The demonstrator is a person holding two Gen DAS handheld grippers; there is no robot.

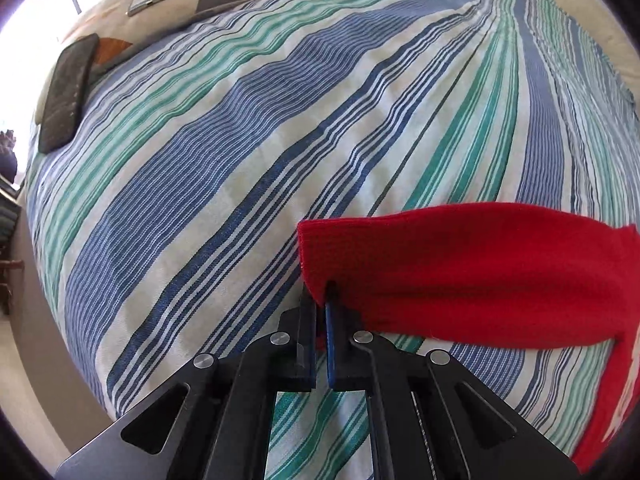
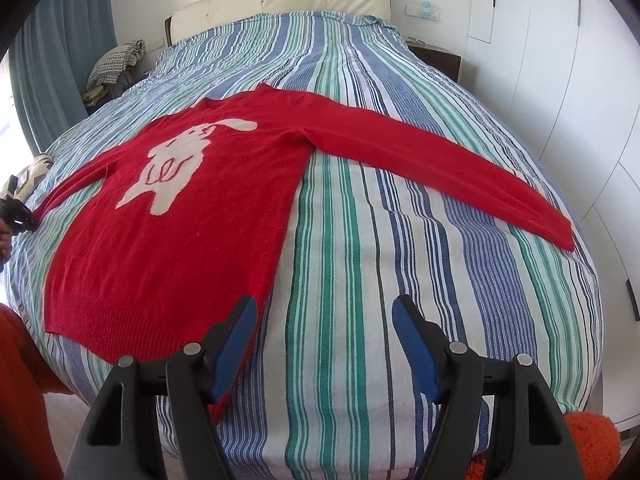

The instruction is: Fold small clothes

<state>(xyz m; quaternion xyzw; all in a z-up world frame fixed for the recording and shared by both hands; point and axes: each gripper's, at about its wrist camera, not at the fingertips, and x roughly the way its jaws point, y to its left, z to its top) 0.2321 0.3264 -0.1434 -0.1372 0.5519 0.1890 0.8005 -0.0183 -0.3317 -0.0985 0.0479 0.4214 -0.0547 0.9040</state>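
The left hand-held gripper (image 1: 322, 300) pinches the red knitted sweater's (image 2: 192, 208) cuff; right hand-held gripper (image 2: 324, 332) spread. Next: fold sleeve inward.

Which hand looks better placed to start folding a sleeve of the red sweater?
Left. Its gripper is already shut on the sleeve cuff, while the right gripper hangs open over the striped bedspread, holding nothing.

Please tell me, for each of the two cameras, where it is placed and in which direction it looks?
Left wrist: on the left claw, facing steeply down at the striped bedspread; its shut fingers pinch a cuff of the red sweater.
Right wrist: on the right claw, facing along the bed toward the headboard; its open fingers show, empty, and the left claw at the far left edge.
Shared: sweater, bedspread.
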